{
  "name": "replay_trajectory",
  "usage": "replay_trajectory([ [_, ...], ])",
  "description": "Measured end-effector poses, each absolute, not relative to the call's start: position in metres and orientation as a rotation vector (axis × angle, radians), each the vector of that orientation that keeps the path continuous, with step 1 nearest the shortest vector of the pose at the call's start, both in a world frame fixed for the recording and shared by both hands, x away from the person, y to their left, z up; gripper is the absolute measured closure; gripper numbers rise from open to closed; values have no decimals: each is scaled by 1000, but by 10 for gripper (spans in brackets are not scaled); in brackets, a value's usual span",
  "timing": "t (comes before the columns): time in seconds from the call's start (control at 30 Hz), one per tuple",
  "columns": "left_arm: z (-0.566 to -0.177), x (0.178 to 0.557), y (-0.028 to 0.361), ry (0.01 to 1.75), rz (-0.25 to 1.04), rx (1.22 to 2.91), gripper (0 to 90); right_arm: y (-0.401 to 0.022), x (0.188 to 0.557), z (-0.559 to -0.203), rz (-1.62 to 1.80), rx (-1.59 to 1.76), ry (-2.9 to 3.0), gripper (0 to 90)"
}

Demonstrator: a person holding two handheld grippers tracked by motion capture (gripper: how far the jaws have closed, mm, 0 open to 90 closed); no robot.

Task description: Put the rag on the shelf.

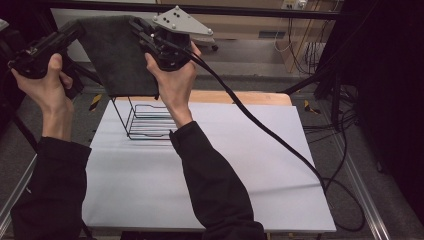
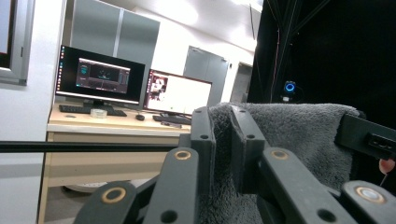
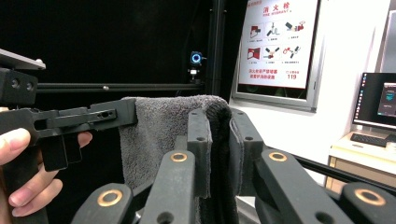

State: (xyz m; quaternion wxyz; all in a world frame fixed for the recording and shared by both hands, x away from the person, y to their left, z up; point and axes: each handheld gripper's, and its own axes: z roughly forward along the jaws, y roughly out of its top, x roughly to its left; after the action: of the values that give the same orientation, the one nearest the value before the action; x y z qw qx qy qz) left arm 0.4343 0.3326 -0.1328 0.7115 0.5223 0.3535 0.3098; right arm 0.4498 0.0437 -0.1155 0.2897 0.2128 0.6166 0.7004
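A dark grey towel (image 1: 120, 55) hangs stretched in the air above the far left of the table, held by its two top corners. My left gripper (image 1: 80, 29) is shut on the towel's left corner; in the left gripper view its jaws pinch the fluffy cloth (image 2: 289, 135). At the right corner my right gripper (image 1: 137, 27) is shut on the towel (image 3: 159, 121) too. Each gripper view shows the other gripper at the far corner. Under the towel a black wire rack (image 1: 147, 120) stands on the white table (image 1: 225, 165).
The right gripper's black cable (image 1: 260, 122) trails across the table to its right edge. A wooden strip (image 1: 250, 97) runs along the table's far edge. Dark frame posts and cables stand at the right.
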Motion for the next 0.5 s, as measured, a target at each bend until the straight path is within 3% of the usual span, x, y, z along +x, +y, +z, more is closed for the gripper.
replay_trajectory([
  [0.5, -112, 456, 328, 799, 685, 1157, 809, 43, 470, -98, 1851, 574, 1615, 813],
])
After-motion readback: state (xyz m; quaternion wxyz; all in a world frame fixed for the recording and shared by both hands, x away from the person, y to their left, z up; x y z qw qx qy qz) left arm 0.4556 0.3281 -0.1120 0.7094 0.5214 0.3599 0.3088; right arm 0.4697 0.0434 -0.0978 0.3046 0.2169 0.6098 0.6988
